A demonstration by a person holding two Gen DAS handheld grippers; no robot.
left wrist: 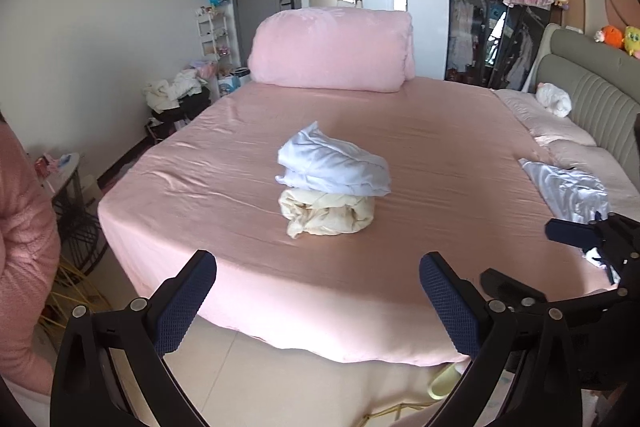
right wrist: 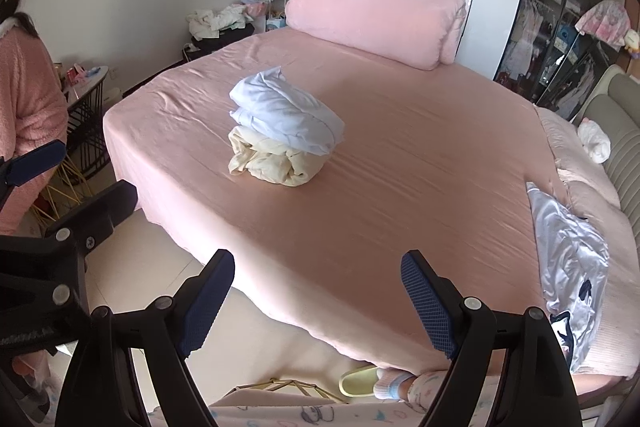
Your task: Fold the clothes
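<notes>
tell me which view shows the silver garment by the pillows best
The right wrist view: the silver garment lies there nearly full length, dark print visible at its near end. In the left wrist view, the garment sits at the frame edge, with the right tool hiding its near end.
</notes>
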